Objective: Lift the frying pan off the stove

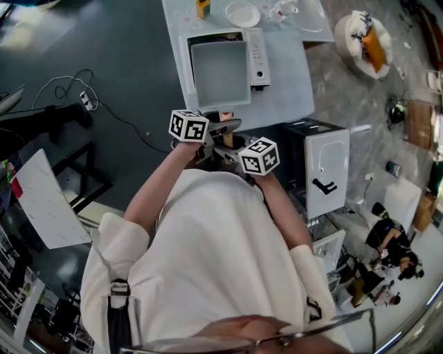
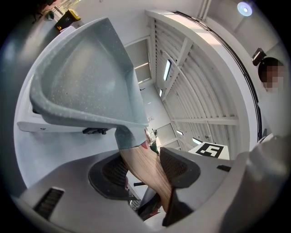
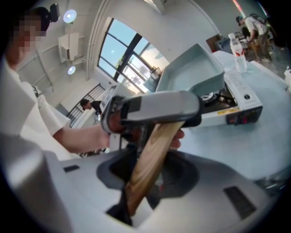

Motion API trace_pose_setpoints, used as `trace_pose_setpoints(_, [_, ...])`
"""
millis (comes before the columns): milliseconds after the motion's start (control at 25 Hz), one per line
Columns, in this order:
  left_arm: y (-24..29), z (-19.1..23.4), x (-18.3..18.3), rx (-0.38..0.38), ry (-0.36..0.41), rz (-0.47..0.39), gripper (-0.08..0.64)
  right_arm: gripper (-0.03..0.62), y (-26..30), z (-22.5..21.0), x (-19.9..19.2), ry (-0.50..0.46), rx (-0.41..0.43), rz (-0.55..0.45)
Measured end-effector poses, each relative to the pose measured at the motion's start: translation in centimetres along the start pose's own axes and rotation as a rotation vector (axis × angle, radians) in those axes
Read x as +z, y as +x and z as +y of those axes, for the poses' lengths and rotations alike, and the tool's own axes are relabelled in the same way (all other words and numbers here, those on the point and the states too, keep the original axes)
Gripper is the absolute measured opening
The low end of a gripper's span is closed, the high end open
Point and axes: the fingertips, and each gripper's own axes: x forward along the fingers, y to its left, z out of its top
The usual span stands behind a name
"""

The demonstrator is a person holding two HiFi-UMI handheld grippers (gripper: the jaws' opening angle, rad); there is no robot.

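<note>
Nearest the person, the right tongs [image 3: 152,172] pinch the tail end of a light brown wooden handle [image 3: 154,150]. Just beyond, at twelve o'clock, the left tongs [image 2: 142,167] clamp the same handle closer to the pan, their pads pressed on either side of the wood. The handle runs into a grey neck and on to the square, pale grey frying pan [image 1: 220,72], which has speckled, sloping walls and rounded corners and holds nothing. The pan hangs above the white portable gas stove [image 3: 236,109], with the burner showing under its near edge. The stove's control strip lies at three o'clock of the pan. The stove stands on a pale blue-grey table [image 1: 287,97]; at one o'clock beyond sits a small white plate [image 1: 242,14].
</note>
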Motion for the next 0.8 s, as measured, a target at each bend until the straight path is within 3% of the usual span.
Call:
trace_pose_setpoints(480, [-0.5,-5.2,-6.9,-0.013,0.019,-0.023,0.233,0.169,-3.2,4.6,-6.4,-0.035,0.009,-0.015])
trace_pose_setpoints(800, [-1.5,-8.2,-11.2,0.021,0.057,-0.031,0.235,0.170,-5.1,8.1,-10.3,-0.073,0.042,-0.027])
